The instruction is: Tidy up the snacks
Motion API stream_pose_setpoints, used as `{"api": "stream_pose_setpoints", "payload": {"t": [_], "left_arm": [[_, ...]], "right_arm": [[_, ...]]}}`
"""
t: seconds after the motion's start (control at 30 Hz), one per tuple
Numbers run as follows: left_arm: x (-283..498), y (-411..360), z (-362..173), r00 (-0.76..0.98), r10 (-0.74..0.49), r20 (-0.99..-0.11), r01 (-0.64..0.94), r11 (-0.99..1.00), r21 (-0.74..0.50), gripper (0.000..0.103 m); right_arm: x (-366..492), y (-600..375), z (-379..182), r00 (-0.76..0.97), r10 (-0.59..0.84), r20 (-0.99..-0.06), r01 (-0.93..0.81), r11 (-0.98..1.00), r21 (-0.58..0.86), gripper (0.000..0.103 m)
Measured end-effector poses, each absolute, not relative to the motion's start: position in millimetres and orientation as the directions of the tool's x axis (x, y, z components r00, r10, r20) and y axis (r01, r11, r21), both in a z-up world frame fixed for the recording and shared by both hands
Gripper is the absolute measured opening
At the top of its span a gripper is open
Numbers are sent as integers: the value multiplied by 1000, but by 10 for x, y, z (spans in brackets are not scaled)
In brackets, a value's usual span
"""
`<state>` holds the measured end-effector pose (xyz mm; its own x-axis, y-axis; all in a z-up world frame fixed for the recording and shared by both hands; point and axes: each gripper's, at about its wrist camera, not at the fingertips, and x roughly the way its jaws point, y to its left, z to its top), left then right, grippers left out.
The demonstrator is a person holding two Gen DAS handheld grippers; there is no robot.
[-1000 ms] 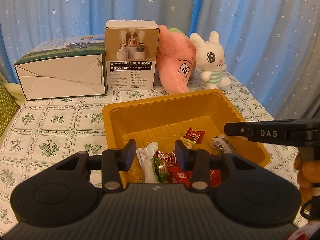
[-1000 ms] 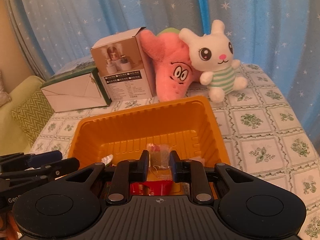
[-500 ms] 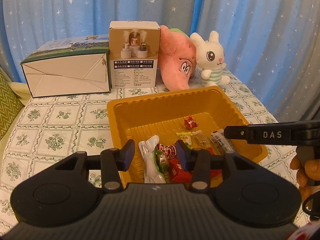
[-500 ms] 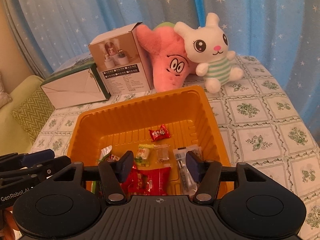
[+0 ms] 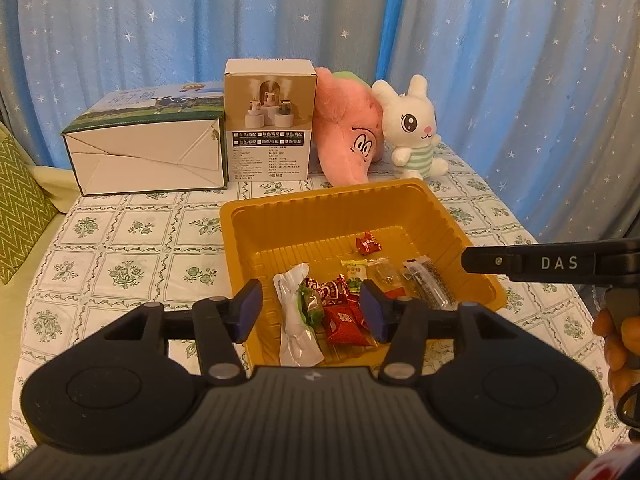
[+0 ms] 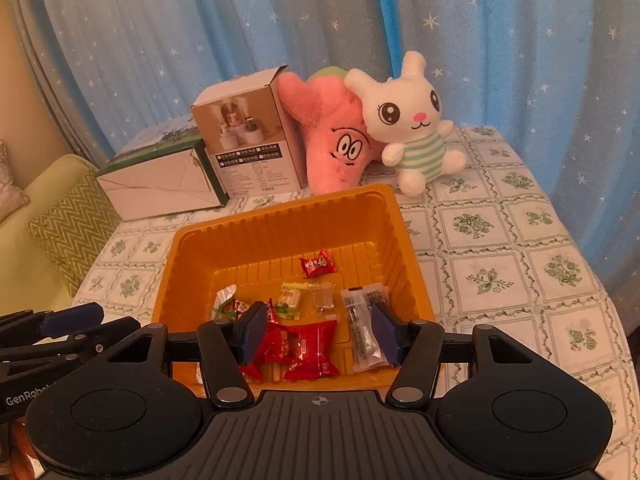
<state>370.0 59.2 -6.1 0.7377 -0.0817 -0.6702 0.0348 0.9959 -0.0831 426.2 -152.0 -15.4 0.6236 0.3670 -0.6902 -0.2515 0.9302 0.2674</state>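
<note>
An orange plastic tray (image 5: 452,224) (image 6: 404,232) sits on the table and holds several wrapped snacks: a small red candy (image 5: 368,243) (image 6: 318,264), a green-yellow packet (image 5: 354,272) (image 6: 290,298), a small clear packet (image 6: 323,300), a long clear packet (image 5: 426,280) (image 6: 362,320), red packets (image 5: 342,320) (image 6: 308,346) and a white wrapper (image 5: 294,320). My left gripper (image 5: 312,314) is open and empty above the tray's near edge. My right gripper (image 6: 320,334) is open and empty above the tray's near side; it also shows in the left wrist view (image 5: 552,264).
At the back of the floral tablecloth (image 6: 520,264) stand a white-green carton (image 5: 148,152), a humidifier box (image 5: 270,124), a pink starfish plush (image 5: 352,144) and a white bunny plush (image 5: 416,132). Blue star curtains hang behind. A green cushion (image 5: 20,200) lies left.
The right gripper opened and let the small clear packet drop into the tray. Both grippers pulled back and up from the tray.
</note>
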Motion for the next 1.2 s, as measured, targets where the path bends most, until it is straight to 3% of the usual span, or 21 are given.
{"api": "stream_pose_setpoints", "payload": {"t": [0.47, 0.77, 0.97, 1.2], "left_arm": [[3331, 552, 128, 740, -47, -671, -3, 997, -74, 69], [3054, 568, 206, 748, -47, -662, -17, 996, -89, 70], [2807, 576, 217, 745, -56, -665, -30, 993, -117, 70], [2410, 590, 229, 753, -30, -657, -70, 989, -127, 70]], "right_arm": [[3887, -1632, 129, 644, 366, -672, -266, 931, 252, 58], [3607, -1722, 191, 657, 369, -658, -265, 930, 256, 59], [3347, -1765, 262, 675, 355, -646, -264, 935, 237, 69], [2921, -1782, 315, 681, 351, -642, -268, 936, 227, 69]]}}
